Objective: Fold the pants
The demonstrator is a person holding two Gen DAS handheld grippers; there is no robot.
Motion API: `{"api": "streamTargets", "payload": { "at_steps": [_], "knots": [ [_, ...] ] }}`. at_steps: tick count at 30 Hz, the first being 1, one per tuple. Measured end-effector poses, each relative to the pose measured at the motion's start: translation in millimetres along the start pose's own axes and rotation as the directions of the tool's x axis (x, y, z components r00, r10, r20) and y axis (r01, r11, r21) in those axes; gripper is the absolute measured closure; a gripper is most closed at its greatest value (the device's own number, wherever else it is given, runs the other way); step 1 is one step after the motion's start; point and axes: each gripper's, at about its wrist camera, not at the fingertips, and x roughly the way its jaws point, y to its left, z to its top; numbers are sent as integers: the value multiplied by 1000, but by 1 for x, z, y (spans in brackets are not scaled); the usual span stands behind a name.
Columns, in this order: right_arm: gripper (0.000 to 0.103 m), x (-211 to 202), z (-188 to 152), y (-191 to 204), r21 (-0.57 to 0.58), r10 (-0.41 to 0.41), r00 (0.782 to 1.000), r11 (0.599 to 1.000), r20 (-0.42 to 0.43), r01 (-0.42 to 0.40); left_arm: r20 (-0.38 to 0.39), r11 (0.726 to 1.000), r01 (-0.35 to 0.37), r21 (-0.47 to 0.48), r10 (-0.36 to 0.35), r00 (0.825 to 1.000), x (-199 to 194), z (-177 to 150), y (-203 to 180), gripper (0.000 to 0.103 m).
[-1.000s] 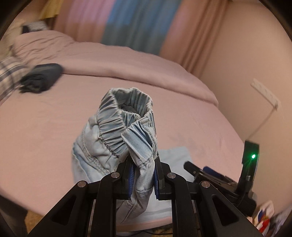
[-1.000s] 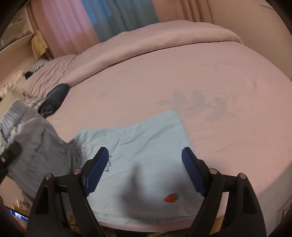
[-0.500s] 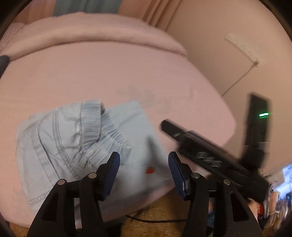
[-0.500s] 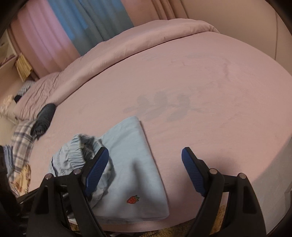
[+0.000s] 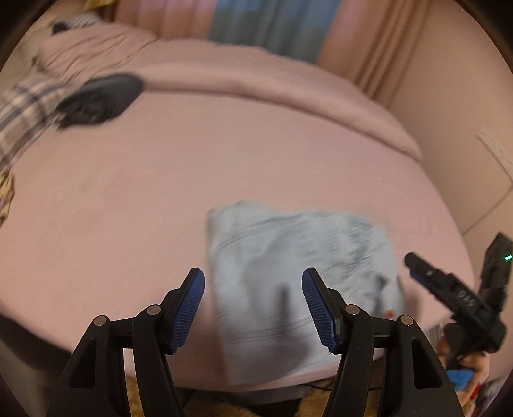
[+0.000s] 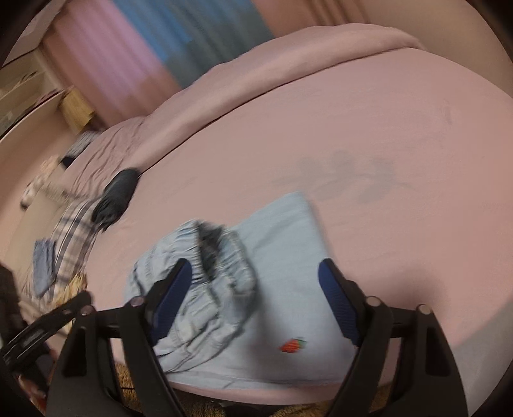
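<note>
The left gripper (image 5: 253,308) was opening, empty; the right gripper (image 6: 256,304) was closing on nothing. The pants (image 6: 256,288) lay folded at the bed's (image 6: 400,128) near edge, waistband bunched. Next, probably smoothing that.

A pink-sheeted bed (image 5: 192,179) fills the room ahead of the tongs. Curtains (image 5: 272,25) hang beyond it — pink, blue and peach panels — and a beige wall (image 5: 458,96) rises to the right, under warm, dim light.

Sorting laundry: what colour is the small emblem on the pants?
Red strawberry emblem on light blue pants; right wrist view.
</note>
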Motion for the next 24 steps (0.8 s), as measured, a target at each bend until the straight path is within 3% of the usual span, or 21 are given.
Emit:
{"api": "streamTargets", "payload": {
  "at_steps": [4, 9, 11, 13, 14, 15, 18, 20, 24],
  "knots": [
    [43, 30, -11, 15, -28, 29, 994, 999, -105, -32, -58, 999, -44, -32, 42, 997, 21, -10, 12, 40],
    [37, 62, -20, 20, -82, -82, 982, 994, -172, 69, -99, 997, -66, -31, 63, 993, 30, -15, 14, 40],
    [37, 64, -18, 19, -87, -65, 987, 995, -149, 53, -104, 998, -61, -28, 58, 993, 31, -16, 13, 40],
    [72, 61, -17, 16, -70, 0, 992, 997, -126, -9, -105, 998, -55, -32, 51, 993, 31, -15, 14, 40],
    [91, 56, -15, 13, -58, -7, 995, 998, -103, 1, -102, 998, -55, -34, 52, 993, 31, -14, 15, 40],
    [92, 51, -13, 12, -51, -13, 996, 999, -88, 9, -98, 998, -57, -33, 53, 994, 32, -11, 15, 40],
    [92, 23, -3, 9, 23, 123, 992, 992, -3, -123, -74, 999, -44, -21, 43, 996, 28, -4, 13, 40],
    [92, 1, 3, 10, 33, 165, 985, 985, 54, -167, -49, 999, -34, -6, 33, 998, 23, -1, 9, 40],
    [92, -37, 6, 16, -15, 53, 985, 999, 166, -51, -6, 999, 27, 29, -26, 1000, 13, 5, -7, 40]
  ]
}}
